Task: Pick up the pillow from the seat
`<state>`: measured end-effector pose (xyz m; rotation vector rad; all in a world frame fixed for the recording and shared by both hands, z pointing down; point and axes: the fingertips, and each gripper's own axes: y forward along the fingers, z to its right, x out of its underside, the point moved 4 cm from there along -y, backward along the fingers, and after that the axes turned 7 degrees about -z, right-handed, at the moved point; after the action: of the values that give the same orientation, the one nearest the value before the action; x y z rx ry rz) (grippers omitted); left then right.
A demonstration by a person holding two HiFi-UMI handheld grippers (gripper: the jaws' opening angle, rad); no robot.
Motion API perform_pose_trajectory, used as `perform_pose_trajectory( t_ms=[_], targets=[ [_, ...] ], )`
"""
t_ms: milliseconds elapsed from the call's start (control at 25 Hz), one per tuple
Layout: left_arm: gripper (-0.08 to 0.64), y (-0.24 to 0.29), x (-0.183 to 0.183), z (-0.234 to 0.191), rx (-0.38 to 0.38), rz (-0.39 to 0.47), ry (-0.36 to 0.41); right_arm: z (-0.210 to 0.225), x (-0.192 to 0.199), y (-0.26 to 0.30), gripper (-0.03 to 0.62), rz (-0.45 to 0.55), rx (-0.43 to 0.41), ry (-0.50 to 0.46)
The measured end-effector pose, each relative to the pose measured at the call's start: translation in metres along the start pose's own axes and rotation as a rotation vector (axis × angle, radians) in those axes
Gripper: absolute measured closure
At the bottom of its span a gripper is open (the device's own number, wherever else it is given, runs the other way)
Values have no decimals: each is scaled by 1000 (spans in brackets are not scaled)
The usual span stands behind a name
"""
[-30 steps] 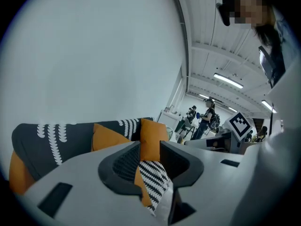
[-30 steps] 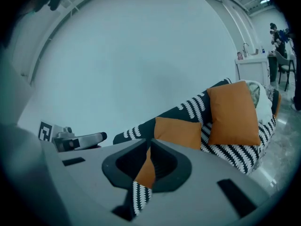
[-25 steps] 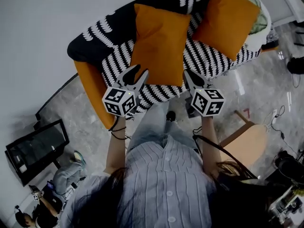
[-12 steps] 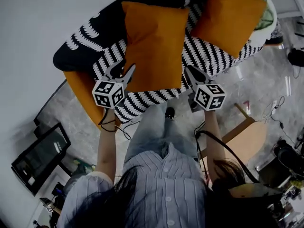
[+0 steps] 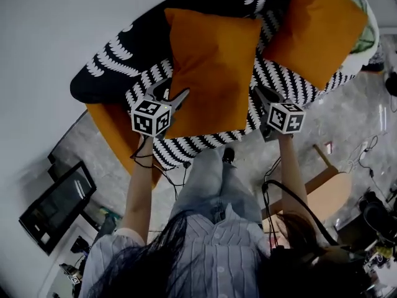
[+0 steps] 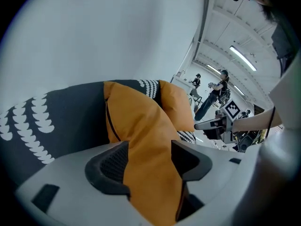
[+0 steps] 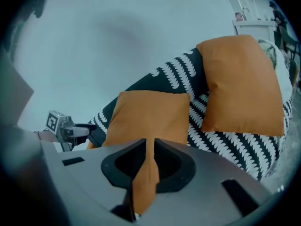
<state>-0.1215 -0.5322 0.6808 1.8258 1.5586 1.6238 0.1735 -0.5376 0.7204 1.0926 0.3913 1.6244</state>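
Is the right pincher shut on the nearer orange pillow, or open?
Shut. The right gripper pinches a thin fold of the pillow tight between its jaws.

— What is the room like?
— A plain white wall (image 5: 68, 30) behind, and a glossy grey marble floor (image 5: 353, 123) below.
— Any furniture?
— A dark screen (image 5: 56, 207) low on the left and a wooden board (image 5: 332, 194) on the right. Strip lights (image 6: 243, 59) run along the ceiling.

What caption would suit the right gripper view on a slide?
Right hand-held gripper pinches a corner of the nearer pillow on the patterned seat.
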Motion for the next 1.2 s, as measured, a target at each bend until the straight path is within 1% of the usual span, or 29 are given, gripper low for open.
perform_pose_trajectory(
  t_ms=[120,160,200,240,360,480,560,640,720,840,920,1080,1200],
  targets=[
    [275,12,3,-12,11,-28,-25,19,-5,17,546,-11,-22,85],
    [270,15,3,-16,14,-35,-32,24,-7,23,527,-22,-36,105],
    [267,18,4,-20,18,-43,-38,28,-9,29,489,-34,-51,117],
    [264,22,4,-24,21,-51,-44,31,-10,35,465,-48,-68,122],
    [258,31,6,-35,28,-74,-56,40,-8,54,421,-104,-104,120],
    [253,39,3,-43,29,-94,-59,52,0,75,352,-182,-131,142],
    [247,44,-1,-45,45,-88,-73,61,3,86,323,-218,-148,174],
    [238,48,-4,-46,81,-58,-115,68,6,93,295,-233,-187,223],
    [233,50,-5,-47,108,-46,-141,72,9,100,281,-241,-240,274],
    [233,59,-1,-47,129,-87,-118,74,10,107,276,-253,-320,324],
    [233,68,2,-47,147,-108,-125,76,9,110,276,-267,-355,334],
    [233,78,9,-50,162,-110,-177,72,11,121,278,-282,-384,337],
    [233,82,12,-53,160,-99,-193,70,11,128,278,-264,-385,347]
  ],
)
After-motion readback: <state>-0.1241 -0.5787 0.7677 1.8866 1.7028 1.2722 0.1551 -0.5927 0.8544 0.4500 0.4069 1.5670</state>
